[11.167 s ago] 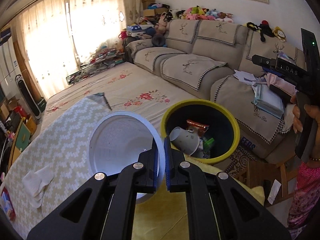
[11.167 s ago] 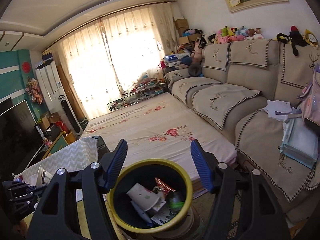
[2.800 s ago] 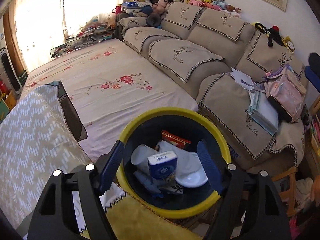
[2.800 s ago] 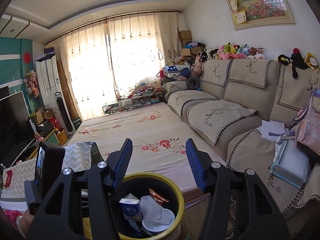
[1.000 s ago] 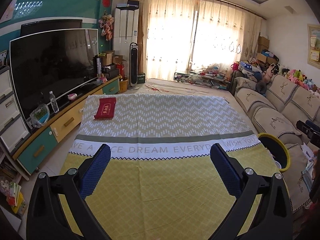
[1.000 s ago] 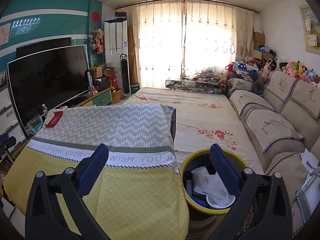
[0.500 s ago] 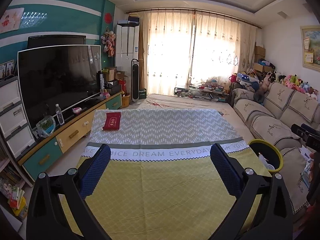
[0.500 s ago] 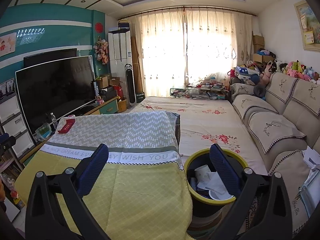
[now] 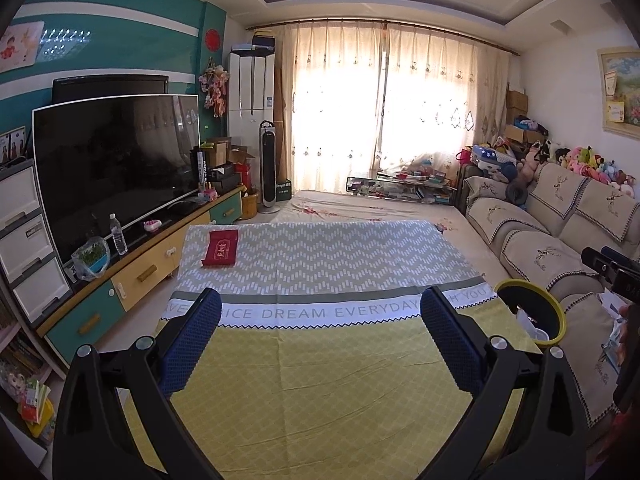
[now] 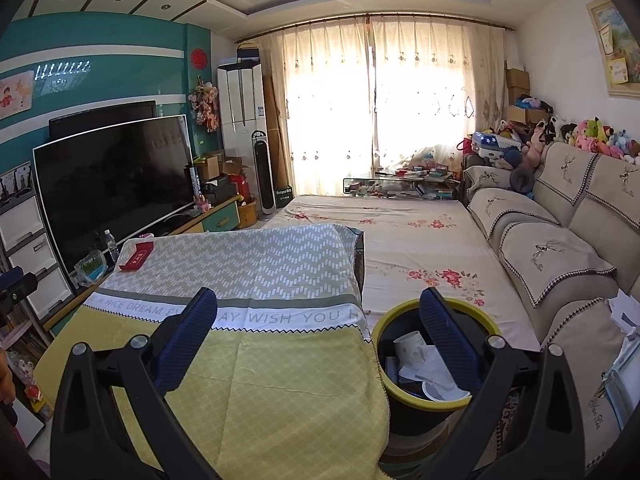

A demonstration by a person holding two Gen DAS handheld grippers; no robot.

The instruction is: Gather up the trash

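A black trash bin with a yellow rim (image 10: 408, 308) stands at the table's right side and holds a paper cup, a plate and other trash; it also shows in the left wrist view (image 9: 556, 308). My left gripper (image 9: 320, 340) is open and empty above the yellow part of the tablecloth (image 9: 320, 380). My right gripper (image 10: 318, 336) is open and empty, above the table's right edge and the bin. A red packet (image 9: 219, 253) lies at the table's far left; it also shows in the right wrist view (image 10: 137, 260).
A TV (image 9: 112, 168) on a low cabinet (image 9: 140, 276) runs along the left. A beige sofa (image 10: 560, 248) stands on the right, with a flowered bed cover (image 10: 400, 240) between sofa and table. Curtained windows (image 9: 380, 120) are at the back.
Both grippers have drawn back and risen a little from the table. Earlier the left gripper held a white plate over the bin; the plate now lies in the bin.
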